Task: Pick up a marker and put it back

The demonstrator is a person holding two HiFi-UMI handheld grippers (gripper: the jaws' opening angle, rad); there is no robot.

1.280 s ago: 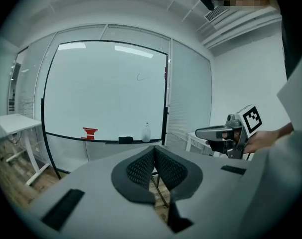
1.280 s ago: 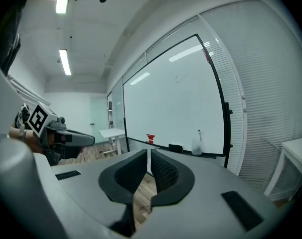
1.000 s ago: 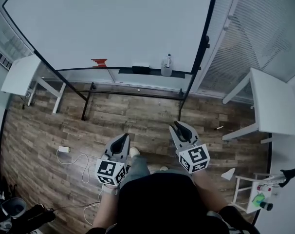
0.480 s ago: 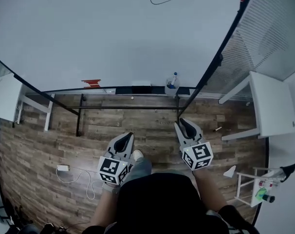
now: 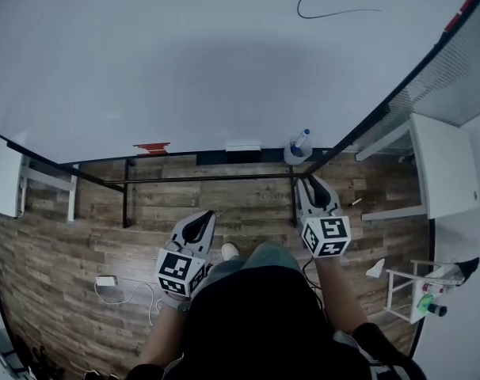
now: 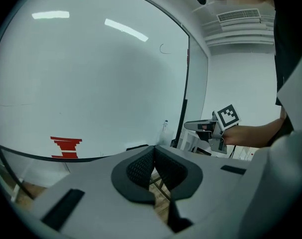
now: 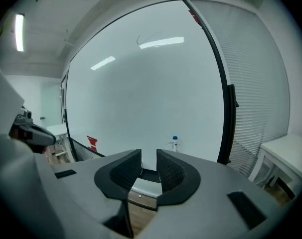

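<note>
Facing the whiteboard (image 5: 184,62), both empty: left tool (image 5: 207,215) closed, right tool (image 5: 310,183) slightly parted near spray bottle (image 5: 298,146).

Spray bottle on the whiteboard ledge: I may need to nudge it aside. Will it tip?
Probably: the spray bottle stands upright, tall and narrow, on a thin ledge. It looks like light plastic, so likely easy to lift.

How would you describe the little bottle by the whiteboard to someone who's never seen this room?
Find the big whiteboard, then follow the ledge along its bottom edge to the right end. The bottle stands upright there, the only pale, blue-capped thing; the red piece and white block further left lie flat.
</note>
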